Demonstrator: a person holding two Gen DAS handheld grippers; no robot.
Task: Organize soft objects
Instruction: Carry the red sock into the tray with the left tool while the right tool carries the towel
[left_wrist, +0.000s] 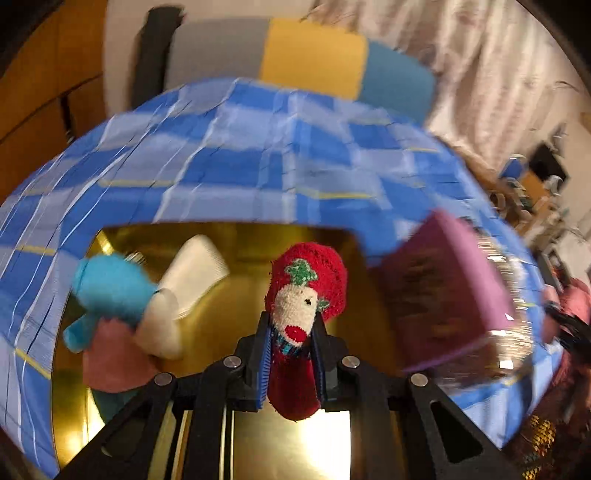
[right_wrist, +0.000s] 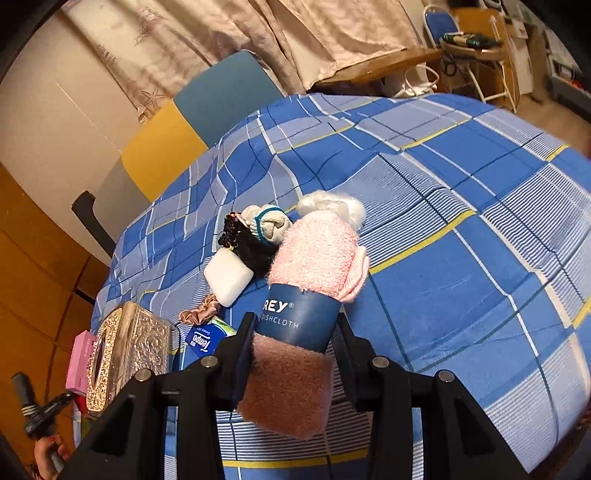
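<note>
Left hand-held gripper (left_wrist: 291, 354): clamped red sock (left_wrist: 301, 317) over gold tray (left_wrist: 258, 236)
Right hand-held gripper (right_wrist: 291, 354): held pink dishcloth (right_wrist: 306, 295)
Left: pile (right_wrist: 258, 236) on tabletop (right_wrist: 461, 221)

Ahead of the jaws: blue checked cloth-covered table (right_wrist: 461, 221), grey, yellow and blue panelled chair back (right_wrist: 177, 140), pale patterned curtain (right_wrist: 229, 40). Left: orange wooden panelling (right_wrist: 33, 258). Far right: white-framed folding chair (right_wrist: 443, 26).

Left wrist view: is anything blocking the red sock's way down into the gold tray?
Nothing visible does. The left gripper holds the red sock over bare gold tray; the blue, white and pink soft items lie off to the left.
</note>
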